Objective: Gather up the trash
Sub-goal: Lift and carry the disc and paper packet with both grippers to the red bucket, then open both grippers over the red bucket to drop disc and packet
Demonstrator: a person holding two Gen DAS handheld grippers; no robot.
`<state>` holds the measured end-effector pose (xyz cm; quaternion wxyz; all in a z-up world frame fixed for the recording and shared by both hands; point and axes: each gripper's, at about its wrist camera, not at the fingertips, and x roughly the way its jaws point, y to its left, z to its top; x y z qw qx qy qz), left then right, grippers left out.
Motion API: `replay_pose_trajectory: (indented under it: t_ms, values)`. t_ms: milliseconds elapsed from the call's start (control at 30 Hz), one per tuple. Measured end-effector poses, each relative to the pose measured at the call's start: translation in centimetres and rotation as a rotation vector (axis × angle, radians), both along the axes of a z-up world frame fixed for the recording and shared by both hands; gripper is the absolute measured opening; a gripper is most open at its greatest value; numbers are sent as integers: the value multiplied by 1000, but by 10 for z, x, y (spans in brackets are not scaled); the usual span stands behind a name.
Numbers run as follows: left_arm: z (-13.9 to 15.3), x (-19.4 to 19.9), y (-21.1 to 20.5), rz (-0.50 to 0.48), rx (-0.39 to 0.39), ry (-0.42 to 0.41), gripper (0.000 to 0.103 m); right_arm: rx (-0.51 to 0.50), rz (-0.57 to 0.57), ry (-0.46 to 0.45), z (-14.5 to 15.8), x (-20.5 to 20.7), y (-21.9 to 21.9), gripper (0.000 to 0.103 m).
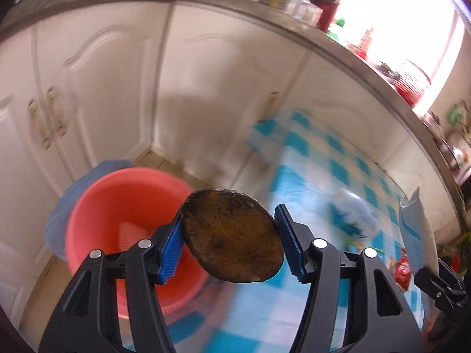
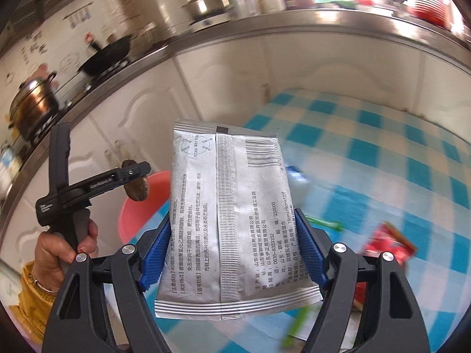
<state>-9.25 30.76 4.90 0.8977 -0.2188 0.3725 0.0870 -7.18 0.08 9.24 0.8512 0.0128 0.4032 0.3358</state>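
Observation:
My left gripper (image 1: pixel 228 239) is shut on a round brown slice of spoiled food (image 1: pixel 232 235), held by its edges between the blue pads above the rim of a pink bucket (image 1: pixel 117 214). In the right wrist view the same slice (image 2: pixel 138 189) shows at the left gripper (image 2: pixel 134 176), over the pink bucket (image 2: pixel 141 206). My right gripper (image 2: pixel 232 253) is shut on a silver printed wet-wipe packet (image 2: pixel 232 214), held upright over the table. That packet (image 1: pixel 412 223) and the right gripper's black finger appear at the right edge of the left wrist view.
A table with a blue checked cloth (image 2: pixel 368 147) bears a red wrapper (image 2: pixel 388 247), a green wrapper (image 2: pixel 323 222) and a blue-white wrapper (image 1: pixel 350 214). White cabinet doors (image 1: pixel 117 88) stand behind under a steel counter edge (image 2: pixel 265 26) with pots and a wok (image 2: pixel 109 56).

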Motion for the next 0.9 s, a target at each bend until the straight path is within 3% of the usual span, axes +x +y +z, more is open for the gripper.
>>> replay_pose_trajectory:
  t_ms: [200, 500, 733, 833, 900]
  values:
    - [-34, -22, 61, 118, -32, 58, 60, -52, 174, 19, -8, -1, 89, 77]
    - [-84, -28, 99, 181, -77, 135, 60, -169, 358, 14, -33, -2, 197, 77]
    - [-108, -28, 106, 177, -71, 183, 61, -245, 367, 29, -61, 6, 230, 83]
    - [-106, -30, 109, 191, -69, 153, 76, -226, 342, 60, -67, 12, 229, 88]
    - [-105, -31, 110, 194, -71, 138, 80, -195, 326, 78, -65, 14, 226, 88]
